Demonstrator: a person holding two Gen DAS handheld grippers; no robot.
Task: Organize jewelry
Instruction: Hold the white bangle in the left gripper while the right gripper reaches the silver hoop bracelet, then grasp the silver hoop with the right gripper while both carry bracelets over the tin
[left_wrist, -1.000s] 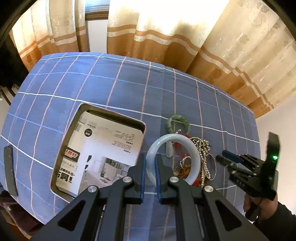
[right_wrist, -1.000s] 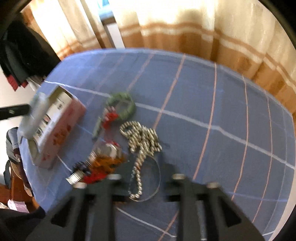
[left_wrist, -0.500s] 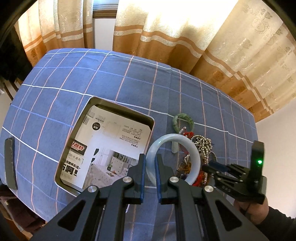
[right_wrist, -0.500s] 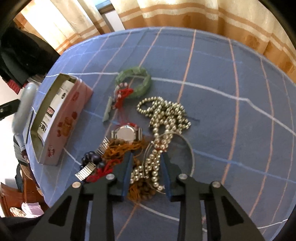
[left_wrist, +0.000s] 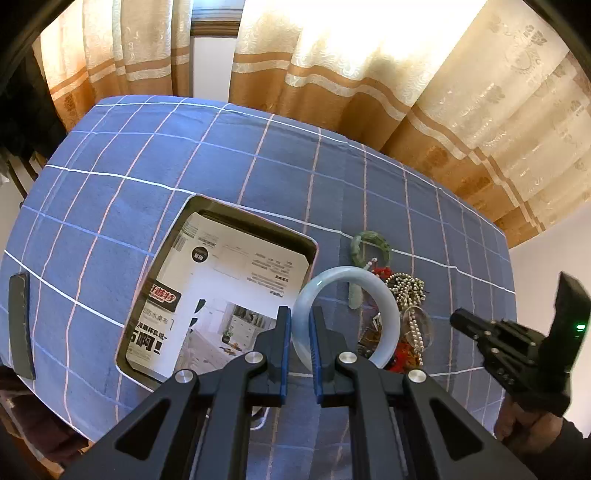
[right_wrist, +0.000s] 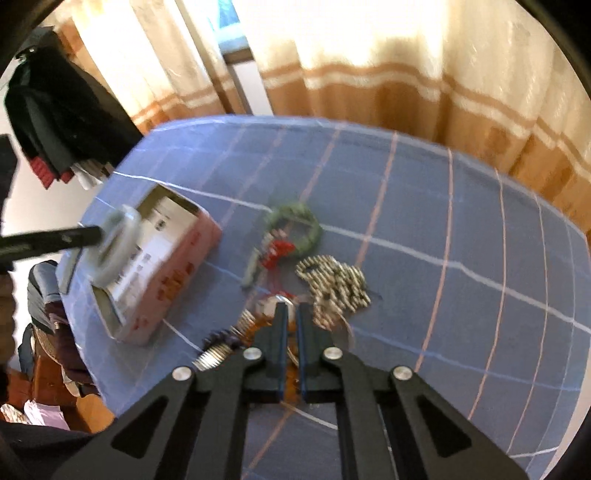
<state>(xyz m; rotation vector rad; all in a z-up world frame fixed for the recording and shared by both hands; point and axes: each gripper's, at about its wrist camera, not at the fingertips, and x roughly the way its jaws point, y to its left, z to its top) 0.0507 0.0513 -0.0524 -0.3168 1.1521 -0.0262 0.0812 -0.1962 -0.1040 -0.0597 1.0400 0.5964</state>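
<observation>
None of the jewelry is in the tin (left_wrist: 310, 254) yet, as far as I can see: its floor shows only a printed paper lining. My left fingers (left_wrist: 299, 332) are clenched on the pale bangle (left_wrist: 388, 306), which hangs in the air at the tin's near right corner, not over the opening. So that one piece is picked up but not put away. Everything else lies on the desk (left_wrist: 147, 166) in a heap to the right of the tin: the green bangle (left_wrist: 369, 240) farthest from me, the silver beads (right_wrist: 336, 280) beside it, and the watch (right_wrist: 271, 306) nearer me. My right fingers (right_wrist: 291, 325) have just closed and stand together above the watch; whether anything is pinched between them I cannot tell, since that view is blurred. I judge the task barely begun.
</observation>
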